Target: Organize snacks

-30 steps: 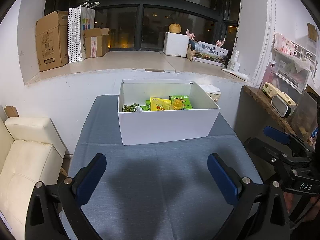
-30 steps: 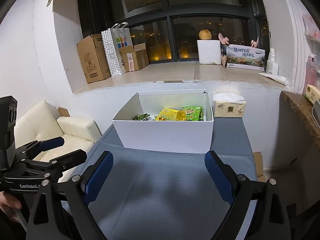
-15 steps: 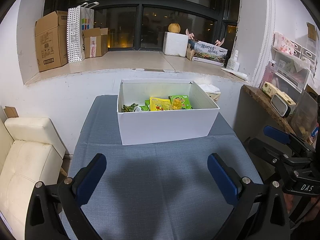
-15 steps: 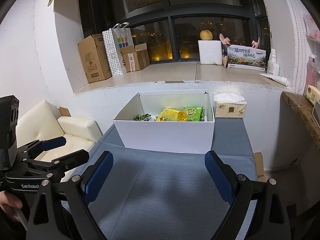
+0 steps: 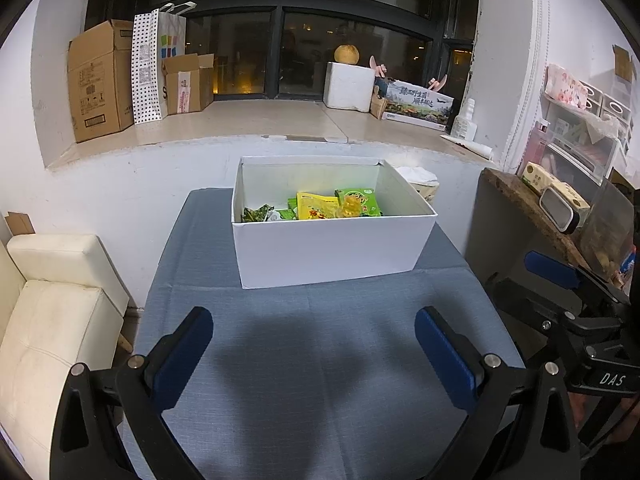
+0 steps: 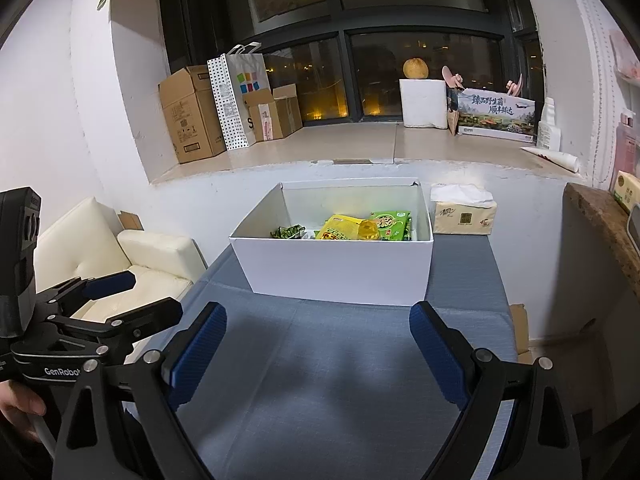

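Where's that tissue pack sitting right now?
In the right wrist view the tissue pack sits on the blue-grey table at its far right, just right of the white box of snacks and against the wall under the window ledge.

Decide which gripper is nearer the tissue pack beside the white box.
Right. The right gripper is on the tissue pack side of the box; the left gripper hangs further left, box between.

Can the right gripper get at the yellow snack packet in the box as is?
Probably yes: right gripper is open and empty, the white box has no lid, and the yellow packet lies on top. Only the near wall needs clearing.
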A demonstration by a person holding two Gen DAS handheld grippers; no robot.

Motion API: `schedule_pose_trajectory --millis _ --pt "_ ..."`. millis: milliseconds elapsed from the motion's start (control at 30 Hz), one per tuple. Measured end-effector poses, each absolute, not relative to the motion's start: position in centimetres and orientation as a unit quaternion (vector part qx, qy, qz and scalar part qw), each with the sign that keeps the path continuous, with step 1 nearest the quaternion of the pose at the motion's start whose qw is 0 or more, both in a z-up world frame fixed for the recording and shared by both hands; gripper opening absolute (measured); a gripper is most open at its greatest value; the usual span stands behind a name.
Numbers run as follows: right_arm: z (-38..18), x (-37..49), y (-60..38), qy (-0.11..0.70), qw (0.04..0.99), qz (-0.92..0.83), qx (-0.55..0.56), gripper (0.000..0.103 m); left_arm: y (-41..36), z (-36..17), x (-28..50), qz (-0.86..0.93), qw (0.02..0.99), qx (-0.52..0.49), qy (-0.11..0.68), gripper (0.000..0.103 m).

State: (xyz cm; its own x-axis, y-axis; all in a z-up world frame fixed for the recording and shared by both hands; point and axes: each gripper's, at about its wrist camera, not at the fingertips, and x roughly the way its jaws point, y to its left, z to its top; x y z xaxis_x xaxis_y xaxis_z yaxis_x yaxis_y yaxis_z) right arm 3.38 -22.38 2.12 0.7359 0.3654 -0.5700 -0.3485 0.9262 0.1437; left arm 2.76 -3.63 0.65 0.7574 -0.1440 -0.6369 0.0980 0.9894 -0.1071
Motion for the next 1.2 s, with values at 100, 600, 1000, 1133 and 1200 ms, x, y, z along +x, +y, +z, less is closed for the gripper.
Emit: schedule_pose_trajectory --millis 100,600,1000,1133,1200 --pt "2.05 3.37 -22.39 0.310 0.931 0.192 0.014 0.096 -3.70 0.58 2.74 -0.066 0.936 -0.032 0.343 0.103" --pt "2.08 3.19 -22.19 0.311 0.930 0.198 0.011 0.096 -3.57 0.50 2.79 -0.065 0.936 -0.028 0.346 0.103" --pt "2.10 3.03 -22.06 0.312 0.929 0.199 0.012 0.096 -3.52 0.46 2.81 -0.067 0.935 -0.029 0.347 0.103" --pt "2.06 2.94 -22.05 0.312 0.929 0.200 0.012 0.096 -3.54 0.38 2.78 -0.064 0.935 -0.028 0.348 0.103" --pt "2.05 2.96 -22.03 0.312 0.929 0.200 0.012 0.096 -3.50 0.37 2.73 -0.067 0.934 -0.030 0.348 0.103"
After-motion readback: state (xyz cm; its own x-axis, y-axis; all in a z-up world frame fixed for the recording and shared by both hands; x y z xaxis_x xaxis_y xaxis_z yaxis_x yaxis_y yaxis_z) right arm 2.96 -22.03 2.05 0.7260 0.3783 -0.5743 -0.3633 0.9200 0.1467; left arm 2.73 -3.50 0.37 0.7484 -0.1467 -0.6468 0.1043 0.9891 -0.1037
